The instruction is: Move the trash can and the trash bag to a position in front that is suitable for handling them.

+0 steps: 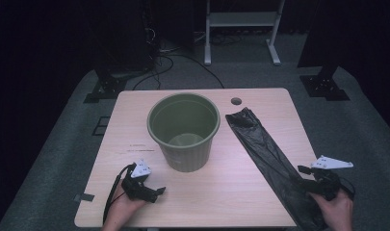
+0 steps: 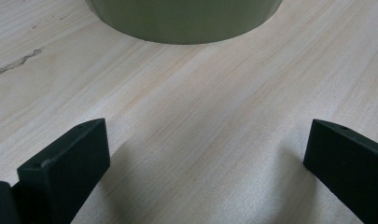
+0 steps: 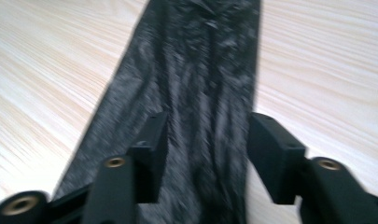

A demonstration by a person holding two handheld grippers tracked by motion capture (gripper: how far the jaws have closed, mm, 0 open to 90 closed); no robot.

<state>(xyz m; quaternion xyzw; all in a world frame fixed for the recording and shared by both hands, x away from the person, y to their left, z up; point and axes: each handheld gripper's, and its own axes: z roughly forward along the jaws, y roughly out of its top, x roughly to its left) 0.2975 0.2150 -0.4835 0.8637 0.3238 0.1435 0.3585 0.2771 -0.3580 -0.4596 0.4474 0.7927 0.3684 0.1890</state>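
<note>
A green plastic bucket stands upright and empty at the middle of the wooden table. To its right a long black plastic bag lies flat, running from the far side to the near right corner. My right gripper sits low over the bag's near end. In the right gripper view its jaws stand apart with the bag lying between and under them, not pinched. My left gripper rests near the front left edge, open wide over bare wood, pointing at the bucket's base.
A round cable hole sits in the table top behind the bag's far end. Beyond the table are a white frame, black stands and cables on the grey floor. A dark scuff mark shows on the wood.
</note>
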